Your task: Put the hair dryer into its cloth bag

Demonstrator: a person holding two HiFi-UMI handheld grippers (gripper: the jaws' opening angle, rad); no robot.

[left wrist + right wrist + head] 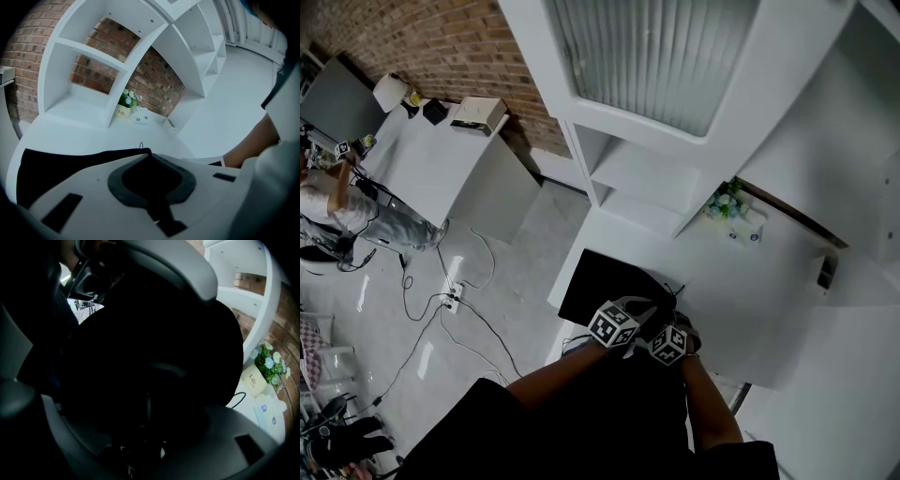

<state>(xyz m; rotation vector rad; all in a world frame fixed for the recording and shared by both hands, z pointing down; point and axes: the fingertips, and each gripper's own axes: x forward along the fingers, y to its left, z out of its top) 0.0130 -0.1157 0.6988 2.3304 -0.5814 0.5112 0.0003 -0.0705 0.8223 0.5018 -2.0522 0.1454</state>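
Note:
The black cloth bag (592, 281) lies on the white table (750, 309) in the head view, with both grippers at its near end. My left gripper (146, 153) is shut on the bag's black edge (56, 161), which stretches away to the left. In the head view its marker cube (615, 324) sits left of the right gripper's cube (671, 343). My right gripper (206, 352) has its jaws far apart with a bulky black mass, the hair dryer (154, 343), filling the space between them. That view is too dark to show whether the pads press on it.
A small pot of flowers (727, 201) stands at the back of the table beside the white shelf unit (637, 178). A thin black cord loop (239, 397) lies near the pot. A dark object (827, 270) lies at the table's right. Far left, a person (333, 206) sits at a desk, with cables (450, 300) on the floor.

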